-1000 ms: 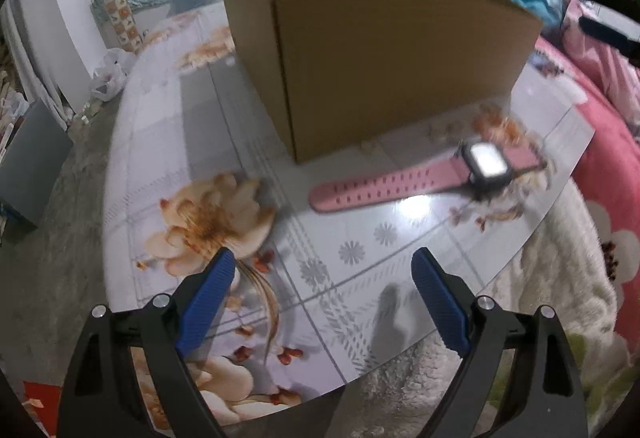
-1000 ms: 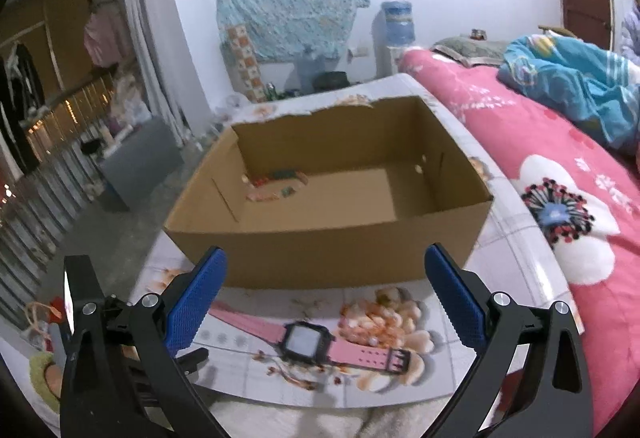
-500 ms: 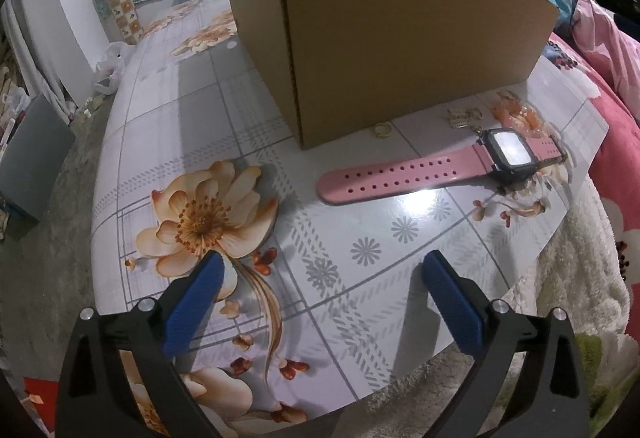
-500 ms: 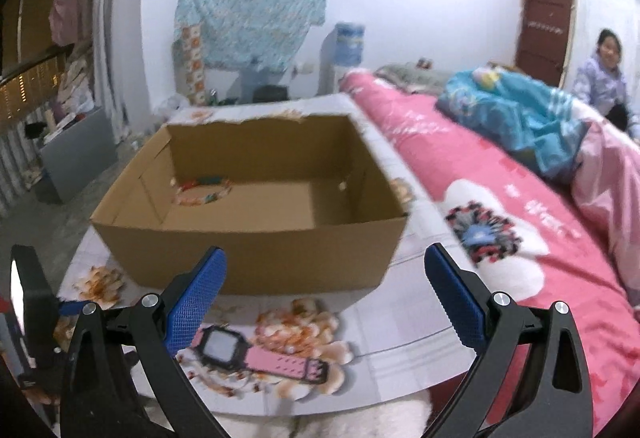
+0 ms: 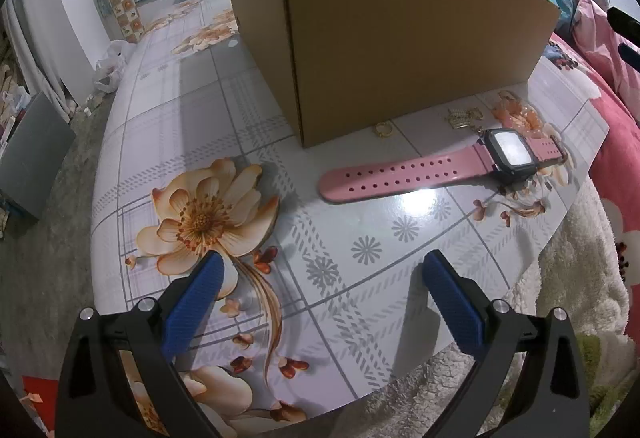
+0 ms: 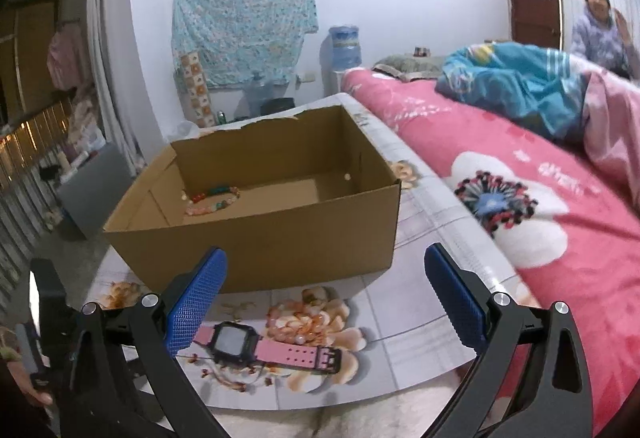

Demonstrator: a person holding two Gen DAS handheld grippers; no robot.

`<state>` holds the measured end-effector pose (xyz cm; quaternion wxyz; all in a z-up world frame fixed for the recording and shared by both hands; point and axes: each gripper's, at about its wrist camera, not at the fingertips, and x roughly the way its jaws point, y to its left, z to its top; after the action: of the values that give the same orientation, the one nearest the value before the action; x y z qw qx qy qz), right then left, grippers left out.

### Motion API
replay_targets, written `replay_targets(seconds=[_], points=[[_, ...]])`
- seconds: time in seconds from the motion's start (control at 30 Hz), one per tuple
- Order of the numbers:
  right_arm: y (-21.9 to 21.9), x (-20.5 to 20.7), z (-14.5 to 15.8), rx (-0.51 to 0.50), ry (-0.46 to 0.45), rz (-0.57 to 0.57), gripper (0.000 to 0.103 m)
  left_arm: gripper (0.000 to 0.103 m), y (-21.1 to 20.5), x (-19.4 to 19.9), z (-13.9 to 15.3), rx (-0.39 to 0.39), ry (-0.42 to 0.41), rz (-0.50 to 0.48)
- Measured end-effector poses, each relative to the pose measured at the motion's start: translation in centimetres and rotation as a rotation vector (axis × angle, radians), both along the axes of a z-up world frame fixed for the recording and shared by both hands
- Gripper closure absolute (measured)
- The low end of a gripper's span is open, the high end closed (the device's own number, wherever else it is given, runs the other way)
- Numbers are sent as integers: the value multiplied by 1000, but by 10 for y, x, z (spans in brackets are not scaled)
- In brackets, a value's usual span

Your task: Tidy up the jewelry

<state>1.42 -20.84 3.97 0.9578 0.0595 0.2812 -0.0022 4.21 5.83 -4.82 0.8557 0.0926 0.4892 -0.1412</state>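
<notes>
Watch: pink watch (image 5: pixel 440 167) with a perforated rubbery strap and a square black case; lies flat on the table just in front of the box, strap stretched out straight, buckle end toward the bed.
Small jewelry: a gold-coloured ring (image 5: pixel 383 128) and a small gold-coloured piece (image 5: pixel 460 116) lie on the table between the watch and the box wall; the piece's shape is too small to tell.
Beads: a string of mixed-colour beads (image 6: pixel 212 199) lies on the box floor near its left wall.
Box: open-topped corrugated cardboard box (image 6: pixel 256 234), rectangular, torn rear rim.
Table: glossy surface (image 5: pixel 192 125) printed with a grid and orange flowers.
Left gripper (image 5: pixel 320 270): jaws spread wide, textured blue pads, nothing between them; above the table, short of the watch.
Right gripper (image 6: pixel 326 264): jaws spread wide, empty; above the watch.
Bed: pink floral cover (image 6: pixel 540 205) beside the table.
</notes>
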Motion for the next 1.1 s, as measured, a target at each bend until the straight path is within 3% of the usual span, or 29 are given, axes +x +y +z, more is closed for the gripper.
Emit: replay_targets(seconds=[0.2,0.47,0.63,0.8,1.1], points=[[-4,-4,1,59,0,5,8,4,1,0,0,-13,-11,12],[-4,-11,-12,150,34,94,8,4,2,-3,-1,-20,-47,-20],[11,-7,-32,180,113,170,24,7,1,-11,5,-42,-83,-63],[38,-3,-44,114,155,277,30,18,-1,-15,15,-99,-118,-109],[80,12,-63,-130,227,523,33,46,-8,-17,23,-114,-158,-164]])
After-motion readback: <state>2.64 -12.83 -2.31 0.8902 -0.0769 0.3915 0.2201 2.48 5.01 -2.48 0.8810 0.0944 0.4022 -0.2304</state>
